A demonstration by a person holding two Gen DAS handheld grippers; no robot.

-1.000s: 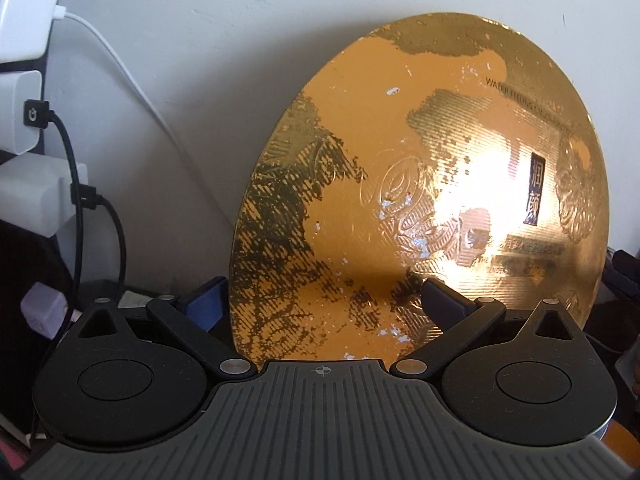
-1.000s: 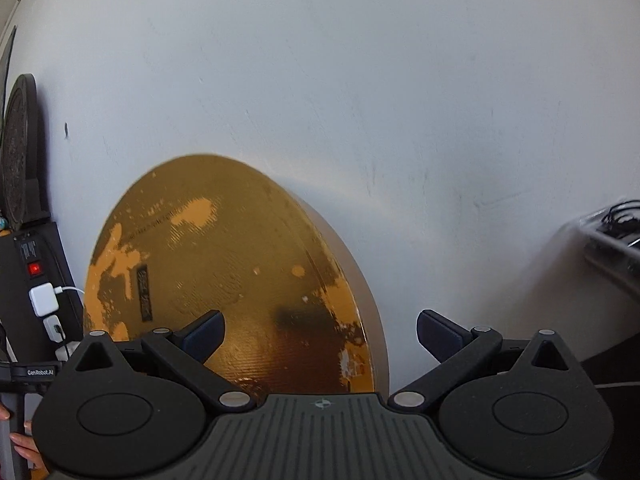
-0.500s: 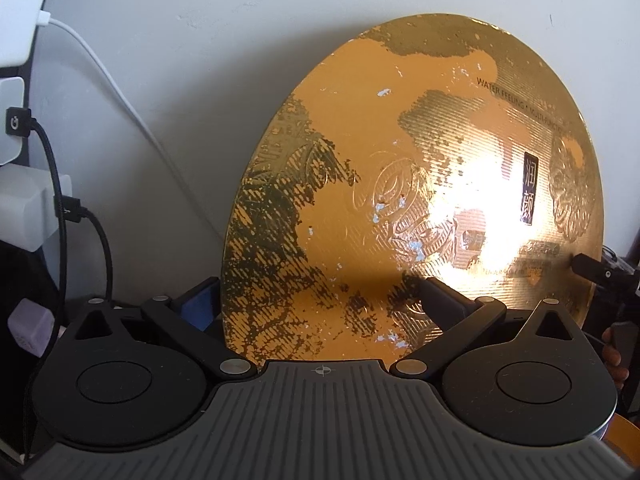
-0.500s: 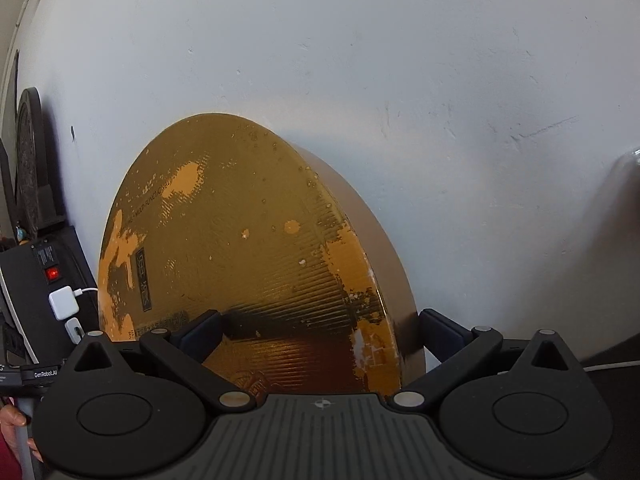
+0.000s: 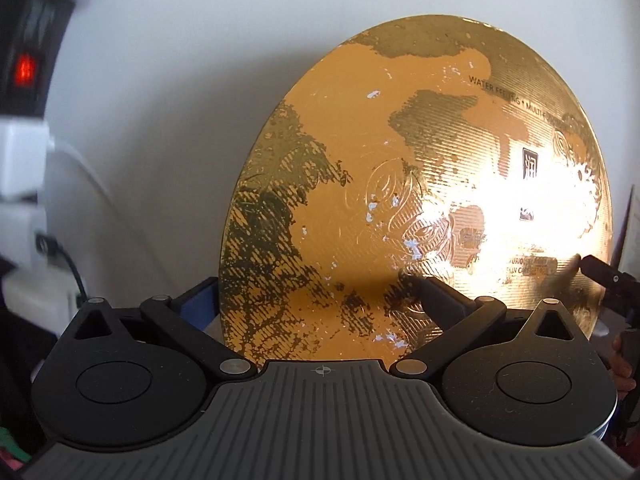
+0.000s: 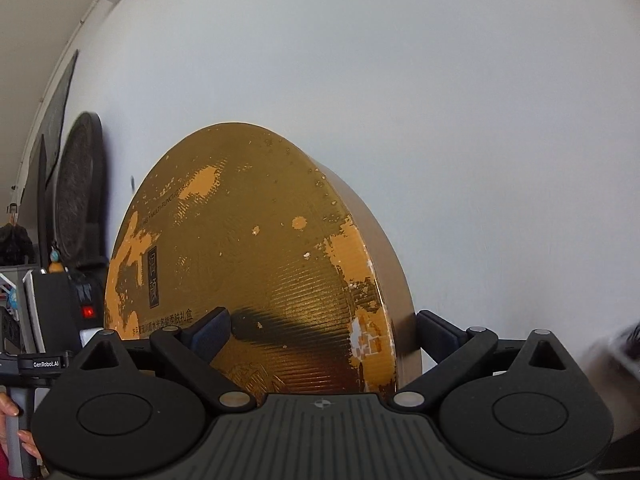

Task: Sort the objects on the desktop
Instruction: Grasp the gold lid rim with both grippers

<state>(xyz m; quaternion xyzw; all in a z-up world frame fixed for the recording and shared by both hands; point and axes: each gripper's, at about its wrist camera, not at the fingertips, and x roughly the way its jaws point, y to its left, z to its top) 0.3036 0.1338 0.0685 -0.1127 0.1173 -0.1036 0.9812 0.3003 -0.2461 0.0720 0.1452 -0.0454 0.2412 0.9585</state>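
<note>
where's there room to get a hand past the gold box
Right of the gold box, the white wall shows bare beside its brown rim; that side looks freest. Left is crowded: a power strip with chargers and a dark disc. In front, both open grippers, left and right, fill the space.

Bright light glares white on the right of the gold box (image 5: 400,200); edges look bent and blurry.
</note>
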